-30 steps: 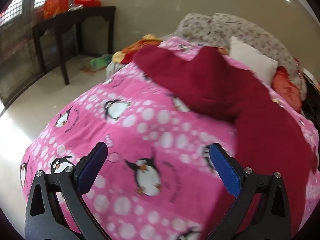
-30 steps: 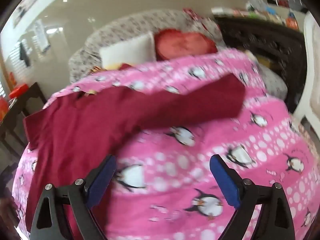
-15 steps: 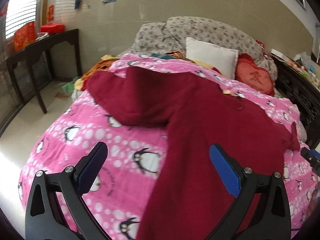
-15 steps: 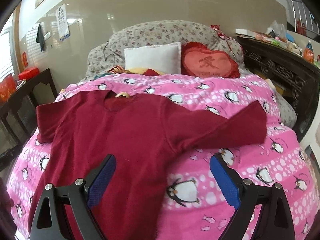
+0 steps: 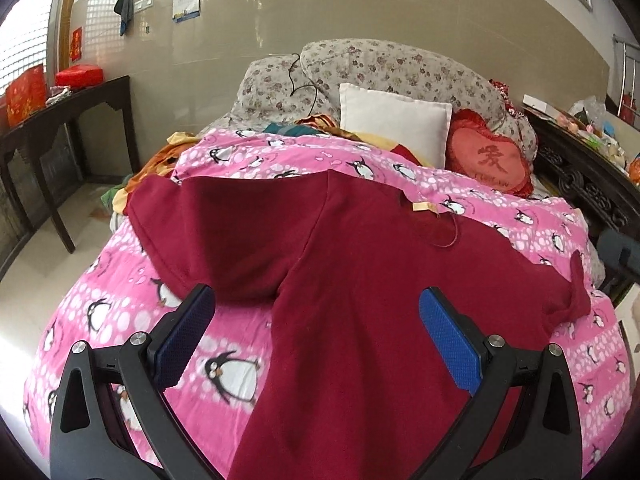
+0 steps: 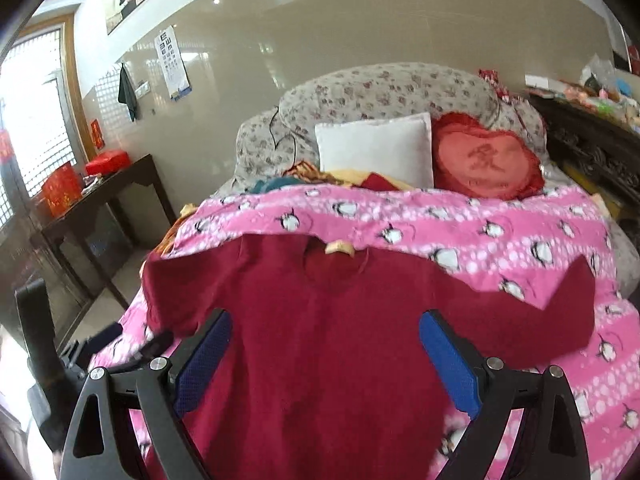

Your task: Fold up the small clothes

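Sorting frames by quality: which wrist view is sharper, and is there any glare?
Left wrist view is crisp on the maroon sweater; right wrist view is motion-blurred, penguin blanket smeared. Ceiling lights glare off the glossy wall in both; the window overexposes.

Left gripper [image 5: 318,316]: two black plastic arms of open triangular frame, each with a cut-out window; one blue pad with fine dotted texture on the inner face of each finger [image 5: 448,340]; two round silver screw heads on each arm just behind the pad; the left pad reads darker navy, the right one brighter blue.

Right gripper [image 6: 325,342]: same build; black skeletal arms with triangular openings; textured blue pads on the inner faces of the fingers [image 6: 450,360]; paired silver screws behind each pad; no cables, markings, sleeves or skin discernible on either unit.
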Tool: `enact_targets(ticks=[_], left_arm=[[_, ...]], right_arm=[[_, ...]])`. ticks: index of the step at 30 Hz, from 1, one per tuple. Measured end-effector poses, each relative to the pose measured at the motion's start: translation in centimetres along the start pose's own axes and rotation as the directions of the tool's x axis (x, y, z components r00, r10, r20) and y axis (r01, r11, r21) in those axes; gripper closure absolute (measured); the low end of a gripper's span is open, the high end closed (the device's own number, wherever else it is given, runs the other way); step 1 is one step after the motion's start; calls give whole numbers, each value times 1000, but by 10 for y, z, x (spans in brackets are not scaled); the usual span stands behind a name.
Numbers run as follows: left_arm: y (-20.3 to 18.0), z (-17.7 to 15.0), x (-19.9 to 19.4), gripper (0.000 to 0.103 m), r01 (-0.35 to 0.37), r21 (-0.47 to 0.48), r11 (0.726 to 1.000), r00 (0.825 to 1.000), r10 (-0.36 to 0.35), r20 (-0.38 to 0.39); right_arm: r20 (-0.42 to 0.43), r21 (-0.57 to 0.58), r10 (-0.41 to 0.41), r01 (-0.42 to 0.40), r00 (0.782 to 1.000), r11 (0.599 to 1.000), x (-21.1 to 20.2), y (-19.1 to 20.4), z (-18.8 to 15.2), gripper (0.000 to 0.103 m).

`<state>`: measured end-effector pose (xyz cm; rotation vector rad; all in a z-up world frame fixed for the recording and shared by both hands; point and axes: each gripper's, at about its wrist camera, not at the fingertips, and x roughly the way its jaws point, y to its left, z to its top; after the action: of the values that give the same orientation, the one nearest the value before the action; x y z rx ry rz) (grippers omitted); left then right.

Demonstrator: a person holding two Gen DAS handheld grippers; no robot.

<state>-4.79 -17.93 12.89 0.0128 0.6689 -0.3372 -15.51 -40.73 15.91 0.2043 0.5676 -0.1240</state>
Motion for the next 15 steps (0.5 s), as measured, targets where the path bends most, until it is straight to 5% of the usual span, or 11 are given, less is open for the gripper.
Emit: enact_targets(ticks=[7,15], left_arm=[[2,6,31,1,-14,2,1000,1000,14,-15],[15,7,62,1,-39,-41,998,999,38,-21]], right_arm=[[-1,-69,-47,47,999,996,48,29,-2,9],[15,-10,-123,123,992,992,85,22,-5,9]])
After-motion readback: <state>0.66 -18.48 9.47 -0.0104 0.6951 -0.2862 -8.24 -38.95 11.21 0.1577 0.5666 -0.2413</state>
